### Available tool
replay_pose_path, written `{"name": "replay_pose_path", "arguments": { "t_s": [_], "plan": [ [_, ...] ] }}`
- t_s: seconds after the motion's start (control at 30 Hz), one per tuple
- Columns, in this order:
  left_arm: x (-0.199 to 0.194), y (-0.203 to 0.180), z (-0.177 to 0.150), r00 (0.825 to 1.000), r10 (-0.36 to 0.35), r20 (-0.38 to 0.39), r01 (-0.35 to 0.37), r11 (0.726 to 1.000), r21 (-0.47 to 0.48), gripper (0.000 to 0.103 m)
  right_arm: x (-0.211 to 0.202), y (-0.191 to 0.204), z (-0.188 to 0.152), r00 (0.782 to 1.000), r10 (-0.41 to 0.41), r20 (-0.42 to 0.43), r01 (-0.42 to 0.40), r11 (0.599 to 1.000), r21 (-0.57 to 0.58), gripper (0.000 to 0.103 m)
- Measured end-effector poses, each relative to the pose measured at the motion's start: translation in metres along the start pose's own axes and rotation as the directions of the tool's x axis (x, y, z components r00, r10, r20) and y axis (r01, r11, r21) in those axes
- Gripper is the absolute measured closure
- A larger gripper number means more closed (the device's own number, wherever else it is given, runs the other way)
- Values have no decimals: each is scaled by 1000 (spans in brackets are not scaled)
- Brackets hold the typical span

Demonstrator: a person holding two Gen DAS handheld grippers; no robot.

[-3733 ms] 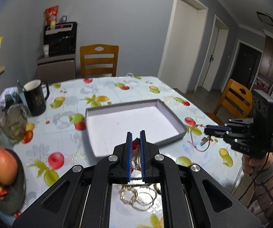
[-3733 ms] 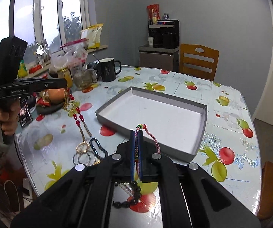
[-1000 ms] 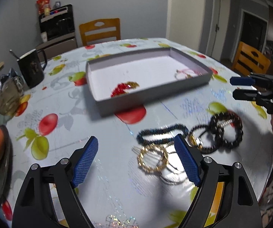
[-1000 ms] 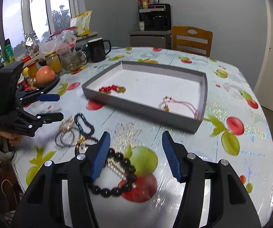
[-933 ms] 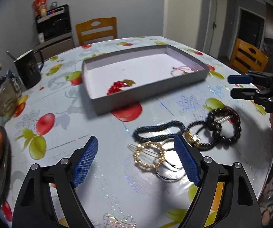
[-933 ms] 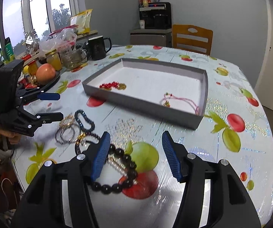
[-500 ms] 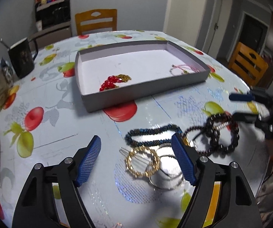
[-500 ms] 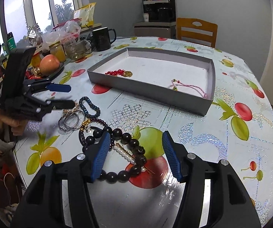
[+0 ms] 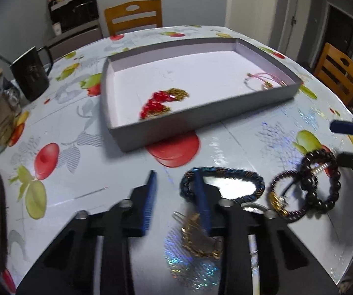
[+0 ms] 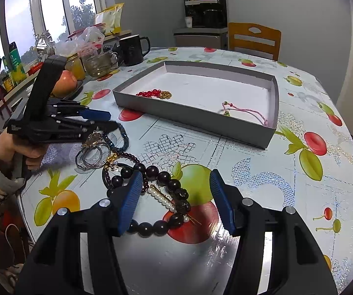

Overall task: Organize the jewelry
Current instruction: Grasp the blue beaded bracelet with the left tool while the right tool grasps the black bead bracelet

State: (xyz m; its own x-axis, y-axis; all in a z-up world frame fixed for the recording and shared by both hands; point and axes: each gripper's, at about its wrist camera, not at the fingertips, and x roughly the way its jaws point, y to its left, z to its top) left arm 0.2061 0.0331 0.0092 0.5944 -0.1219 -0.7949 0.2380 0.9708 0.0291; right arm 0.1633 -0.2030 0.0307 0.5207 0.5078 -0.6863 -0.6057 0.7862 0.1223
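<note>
A grey tray [image 9: 152, 136] [image 10: 196, 119] holds a red-bead and gold necklace [image 9: 160, 103] [image 10: 154, 94] and a pink cord bracelet [image 9: 265, 80] [image 10: 245, 111]. On the table lie a dark blue beaded bracelet [image 9: 235, 180] [image 10: 125, 136], gold and silver rings [image 9: 198, 241] [image 10: 94, 152], a thin dark bead bracelet [image 9: 284, 196] and a large black bead bracelet [image 9: 324, 189] [image 10: 156, 196] with a pearl pin [image 10: 161, 200]. My left gripper [image 9: 177, 191] [image 10: 110, 120] is partly open, its right finger at the blue bracelet's left end. My right gripper [image 10: 175, 188] [image 9: 348, 140] is open over the black bracelet.
A black mug [image 9: 30, 77] [image 10: 133, 49], a glass cup [image 10: 100, 64], fruit [image 10: 64, 83] and jars stand at the table's window side. Wooden chairs [image 9: 133, 16] [image 9: 337, 76] stand around the fruit-print table [image 10: 311, 196]. A coffee machine [image 10: 204, 9] stands at the wall.
My left gripper moved forward and down to the blue bracelet, and its jaws have narrowed. My right gripper came lower over the black bead bracelet, still open.
</note>
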Motion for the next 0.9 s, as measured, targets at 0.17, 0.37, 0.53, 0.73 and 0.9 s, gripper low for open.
{"name": "replay_pose_path", "arguments": {
  "t_s": [0.17,0.37,0.53,0.73,0.9],
  "plan": [
    [0,19,1,1000,20,17,-19,998,-65,85,0,-1,0,1000,-11,-3,11,1000,-2,46],
    [-4,23,-1,1000,-12,29,14,996,-86,85,0,-4,-1,1000,-21,-14,21,1000,-8,46],
    [-6,18,2,999,-26,38,29,997,-78,75,1,3,-2,1000,-19,-23,18,999,-30,46],
    [4,20,3,999,-29,32,32,995,-94,69,8,8,-4,997,-57,-53,54,997,-60,46],
    [4,22,4,999,-37,34,40,994,-99,69,20,-2,-5,994,-62,-93,59,998,-35,48]
  ]
}}
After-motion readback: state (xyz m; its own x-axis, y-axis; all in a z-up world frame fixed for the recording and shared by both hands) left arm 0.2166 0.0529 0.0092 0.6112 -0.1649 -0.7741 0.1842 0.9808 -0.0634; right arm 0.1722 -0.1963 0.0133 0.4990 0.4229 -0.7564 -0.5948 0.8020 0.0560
